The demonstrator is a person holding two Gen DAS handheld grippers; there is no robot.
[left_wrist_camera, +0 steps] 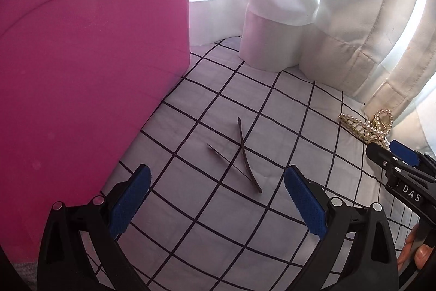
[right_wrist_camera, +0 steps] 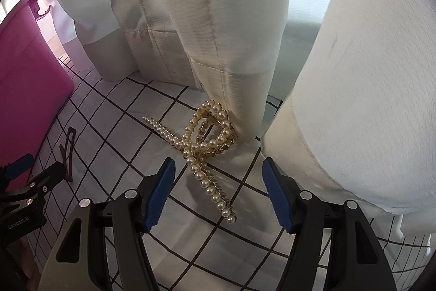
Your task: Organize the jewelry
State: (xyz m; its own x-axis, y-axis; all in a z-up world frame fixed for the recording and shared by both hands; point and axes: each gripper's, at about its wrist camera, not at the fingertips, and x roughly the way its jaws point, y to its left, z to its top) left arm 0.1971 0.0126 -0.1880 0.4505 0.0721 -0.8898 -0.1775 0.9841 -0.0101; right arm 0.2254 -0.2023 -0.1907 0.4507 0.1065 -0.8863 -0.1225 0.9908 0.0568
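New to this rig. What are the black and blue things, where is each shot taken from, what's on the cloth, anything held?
No robot here: a person holds a two-finger claw in each hand, each with a fisheye camera looking along its blue pads. The left wrist view shows the left claw open above a brown hair clip on the checked cloth, beside a pink bin. The right wrist view shows the right claw open over a pearl hair claw clip lying against the white curtain. Nothing is held.

White curtains (right_wrist_camera: 218,18) hanging in folds with stitched hems, bright window light behind them, their lower edges resting on a white bedsheet (left_wrist_camera: 286,111) with a black grid pattern
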